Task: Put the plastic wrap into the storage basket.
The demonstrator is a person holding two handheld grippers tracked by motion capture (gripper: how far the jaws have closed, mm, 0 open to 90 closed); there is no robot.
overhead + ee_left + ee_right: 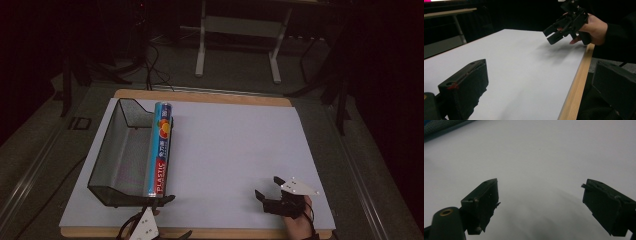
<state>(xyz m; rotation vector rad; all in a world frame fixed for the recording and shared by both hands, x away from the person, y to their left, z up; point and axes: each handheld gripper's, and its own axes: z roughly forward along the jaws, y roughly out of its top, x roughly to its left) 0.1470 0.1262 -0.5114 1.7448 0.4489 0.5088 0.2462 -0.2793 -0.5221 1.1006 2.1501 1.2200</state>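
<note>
Plastic wrap in a long blue cardboard box (161, 150) is the thing we are working toward; it lies along the right rim of the black wire-mesh basket (116, 150), leaning on it, with its near end close to our left gripper (165, 216). We judge the box light and fairly stiff, though thin card will dent under a hard squeeze, and its glossy printed skin looks slippery. Since it is long, a hold near one end would let it swing, so we would take it across the narrow sides near its middle, or support both ends.

Both pairs of jaws stand apart and hold nothing. Our right gripper (272, 191), with its grey three-cornered plate on top, hovers over the white desk (235, 145) well to the right of the basket.

Much is hard to make out: the left gripper is cut off by the bottom edge of the high view, the box's far end blurs into the basket corner, and we cannot tell whether the box rests on the desk or partly on the rim. The basket's inside looks empty but dim.
</note>
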